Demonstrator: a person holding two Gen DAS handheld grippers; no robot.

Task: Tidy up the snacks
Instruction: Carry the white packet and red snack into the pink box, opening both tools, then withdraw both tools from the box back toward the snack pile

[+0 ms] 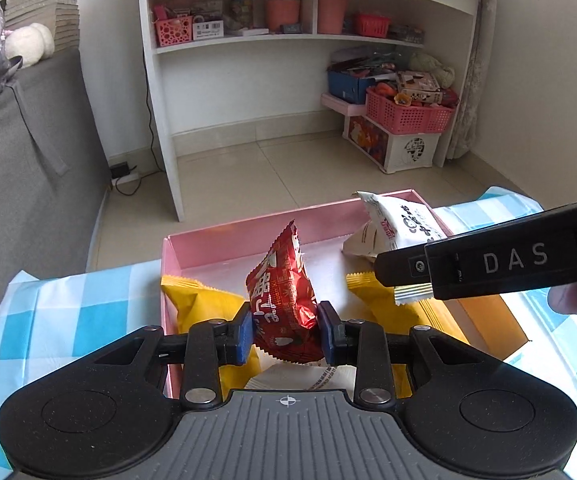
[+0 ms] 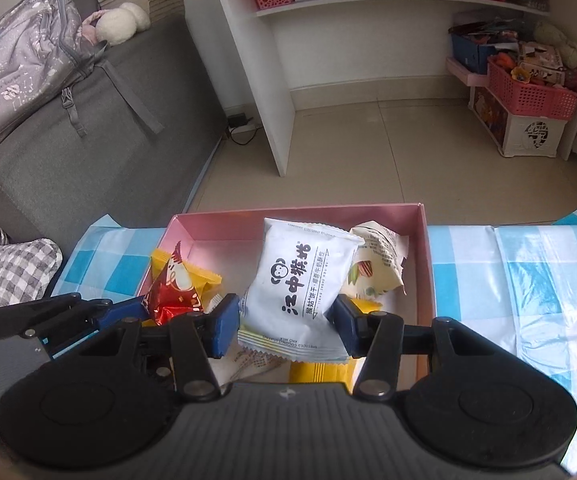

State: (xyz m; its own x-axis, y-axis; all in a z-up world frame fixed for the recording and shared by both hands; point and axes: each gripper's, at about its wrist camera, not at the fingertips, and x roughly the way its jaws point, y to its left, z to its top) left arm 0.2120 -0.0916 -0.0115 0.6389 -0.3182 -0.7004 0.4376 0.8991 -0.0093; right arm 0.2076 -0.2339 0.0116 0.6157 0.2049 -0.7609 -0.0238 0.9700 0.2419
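While left tool (image 1: 286,334) pinches red packet (image 1: 282,300) upright, right tool (image 2: 286,326) grips white packet (image 2: 302,280) upright.

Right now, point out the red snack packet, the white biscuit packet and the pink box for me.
red snack packet (image 1: 284,304), left wrist view, middle of its printed front.
white biscuit packet (image 2: 296,280), right wrist view, centre of its printed face.
pink box (image 2: 424,256), right wrist view, its right wall.

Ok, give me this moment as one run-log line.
left gripper: shut on red snack packet | right gripper: shut on white biscuit packet | both over pink box | yellow packets inside
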